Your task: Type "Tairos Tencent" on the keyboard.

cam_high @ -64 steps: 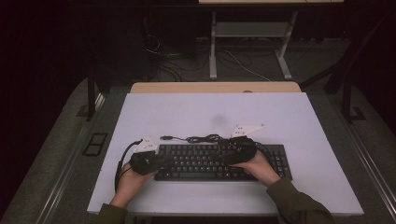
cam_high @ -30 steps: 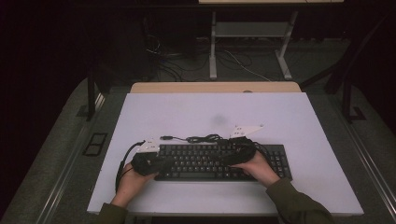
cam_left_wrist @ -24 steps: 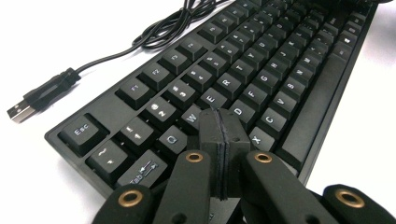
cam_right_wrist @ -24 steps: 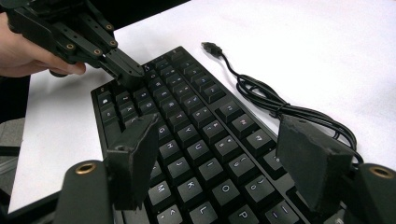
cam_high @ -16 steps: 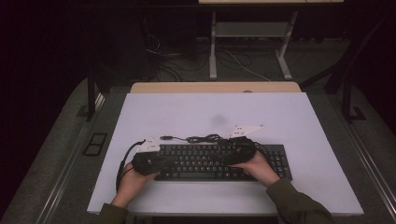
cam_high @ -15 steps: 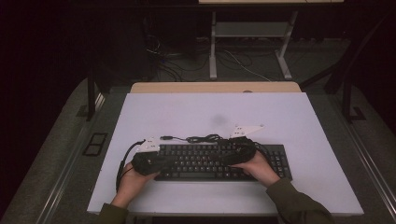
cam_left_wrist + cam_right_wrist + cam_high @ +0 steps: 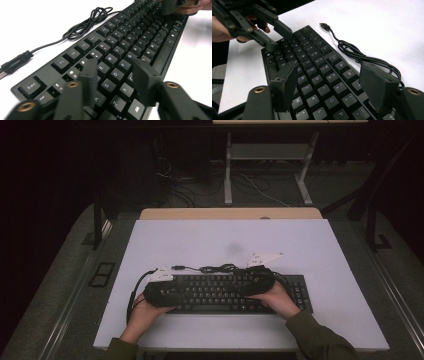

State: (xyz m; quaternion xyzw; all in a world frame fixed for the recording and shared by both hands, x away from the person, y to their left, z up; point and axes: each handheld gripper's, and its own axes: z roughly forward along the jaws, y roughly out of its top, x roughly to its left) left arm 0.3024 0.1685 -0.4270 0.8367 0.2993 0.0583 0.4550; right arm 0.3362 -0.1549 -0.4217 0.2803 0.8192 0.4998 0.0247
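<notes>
A black keyboard [image 7: 235, 292] is laid near the front edge of the white table [image 7: 310, 245], its long axis running left to right. The left gripper [image 7: 113, 75] is held low over the keyboard's left end; its jaws have just been opening and now stand partly apart above the letter keys, with nothing pressed between them. The right gripper [image 7: 329, 80] is poised over the right half, jaws wide and empty. The keyboard's cable [image 7: 215, 268] is coiled just behind it. No containers are seen.
</notes>
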